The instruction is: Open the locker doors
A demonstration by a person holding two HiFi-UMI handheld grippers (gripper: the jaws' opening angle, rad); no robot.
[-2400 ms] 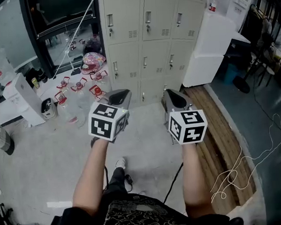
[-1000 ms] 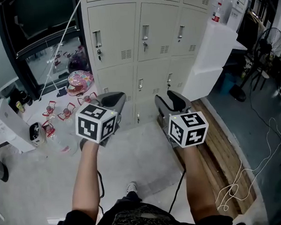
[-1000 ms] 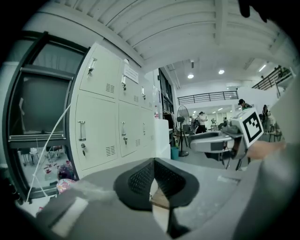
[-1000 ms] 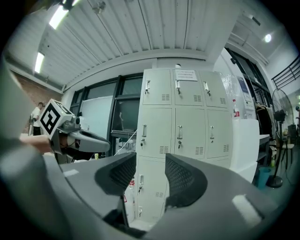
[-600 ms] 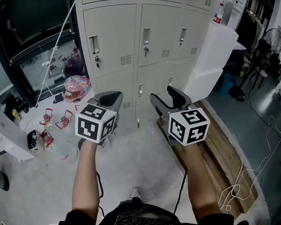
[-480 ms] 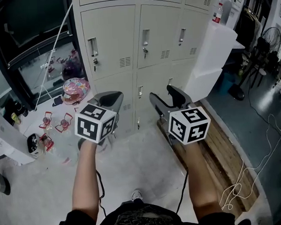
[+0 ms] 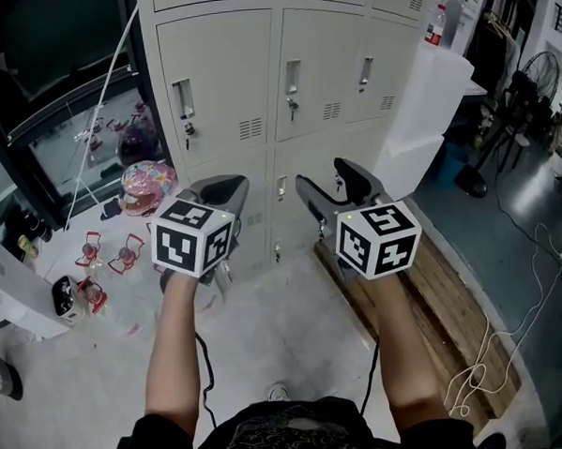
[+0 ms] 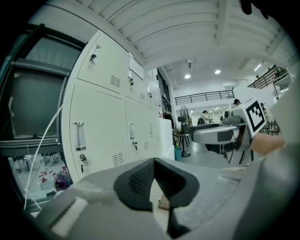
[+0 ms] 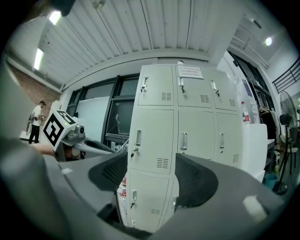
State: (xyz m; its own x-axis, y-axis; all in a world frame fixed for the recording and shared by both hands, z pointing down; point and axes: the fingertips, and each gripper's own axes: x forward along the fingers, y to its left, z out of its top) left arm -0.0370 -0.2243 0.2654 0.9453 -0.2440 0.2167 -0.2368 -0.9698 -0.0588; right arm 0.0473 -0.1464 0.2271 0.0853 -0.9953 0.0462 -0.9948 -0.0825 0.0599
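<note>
A bank of beige lockers [image 7: 283,87] stands ahead with all visible doors closed; each door has a vertical handle [image 7: 182,97] and a key lock. My left gripper [image 7: 224,186] is held in front of the lower left doors, jaws shut and empty; its pads [image 8: 140,176] meet at the tips in the left gripper view. My right gripper [image 7: 324,176] hovers before the lower middle doors, short of touching them. Its jaws are opening wide with nothing between them; the lockers [image 9: 187,136] show through the gap in the right gripper view [image 9: 151,161].
A white cabinet [image 7: 425,99] with a bottle [image 7: 432,23] on top adjoins the lockers' right side. A wooden platform [image 7: 426,296] lies on the floor to the right, with a loose white cable [image 7: 512,338]. Glass jars [image 7: 104,261] and a pink helmet-like object [image 7: 147,179] sit at left.
The view and both grippers have come closer to the lockers. The right gripper's jaws have spread apart from nearly closed. The left gripper stays shut.
</note>
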